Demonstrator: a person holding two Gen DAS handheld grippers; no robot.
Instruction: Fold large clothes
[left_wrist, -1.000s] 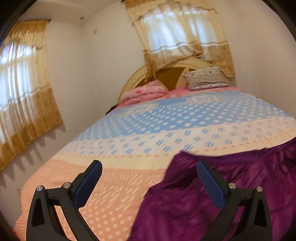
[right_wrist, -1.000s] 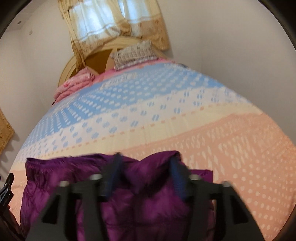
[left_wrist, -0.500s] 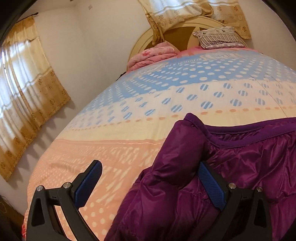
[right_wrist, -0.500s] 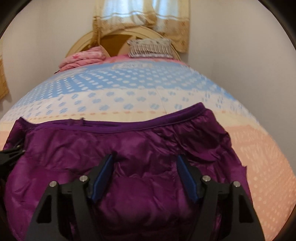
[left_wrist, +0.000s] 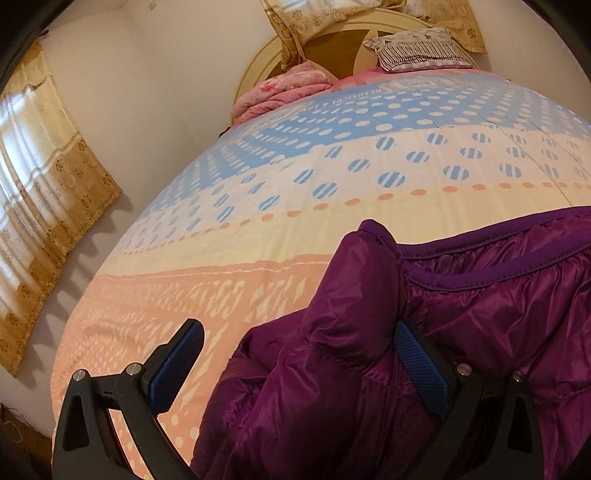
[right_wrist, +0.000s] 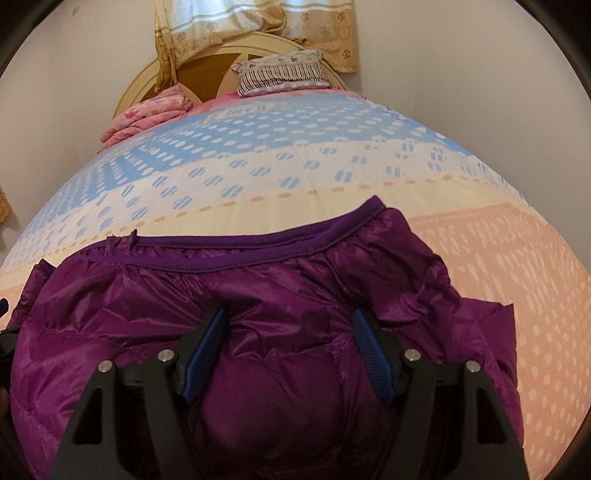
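Purple padded jacket (right_wrist: 280, 302) on the bed (left_wrist: 295, 206): my left gripper (left_wrist: 299, 354) jaws apart astride its folded edge, my right gripper (right_wrist: 288, 332) jaws, just narrowed, flanking a puffed fold, grip uncertain.

Soft daylight through the curtained window (left_wrist: 33, 147), sharp focus, strong fisheye bending, dark vignette at corners.

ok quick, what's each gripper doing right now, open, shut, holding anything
Left gripper: open, jaws wide, the purple jacket only partly between them, not gripped.
Right gripper: jaws have just been closing around a puffed fold of the jacket; grip cannot be told.
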